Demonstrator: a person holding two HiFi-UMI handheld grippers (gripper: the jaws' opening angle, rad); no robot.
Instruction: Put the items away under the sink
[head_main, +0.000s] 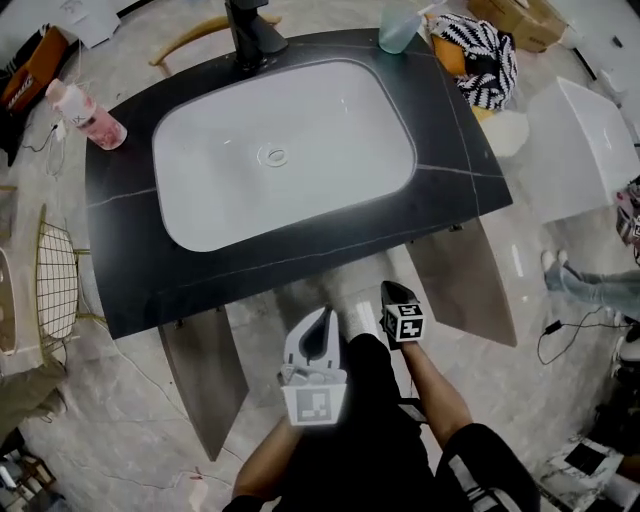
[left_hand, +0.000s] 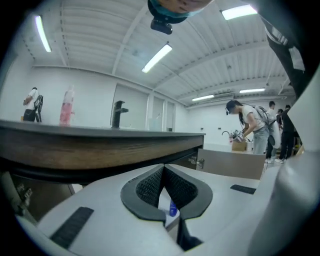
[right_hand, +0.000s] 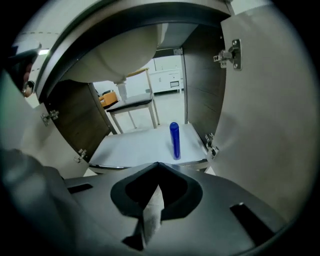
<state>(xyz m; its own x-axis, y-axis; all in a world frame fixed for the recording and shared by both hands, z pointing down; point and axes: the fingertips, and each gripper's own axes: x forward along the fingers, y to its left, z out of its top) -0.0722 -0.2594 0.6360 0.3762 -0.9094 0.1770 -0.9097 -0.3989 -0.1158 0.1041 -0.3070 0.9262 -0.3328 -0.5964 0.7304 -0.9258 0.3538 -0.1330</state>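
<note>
A blue bottle (right_hand: 174, 140) stands upright on the white shelf (right_hand: 135, 147) inside the open cabinet under the sink, right of the shelf's middle. My right gripper (right_hand: 159, 165) is shut and empty, a short way in front of the shelf and pointing down at it. In the head view it (head_main: 392, 292) hangs just below the counter's front edge. My left gripper (head_main: 322, 318) sits beside it on the left, also shut with nothing held. In its own view the left gripper (left_hand: 164, 167) looks nearly level under the counter edge (left_hand: 100, 145). A pink bottle (head_main: 88, 113) lies on the black counter (head_main: 130, 250) at far left.
Both cabinet doors stand open: one at left (head_main: 205, 375), one at right (head_main: 465, 280). The white basin (head_main: 285, 150) bulges down above the shelf. A translucent cup (head_main: 400, 25) and a striped bag (head_main: 485, 55) are at the back right. A wire basket (head_main: 55, 280) stands at left.
</note>
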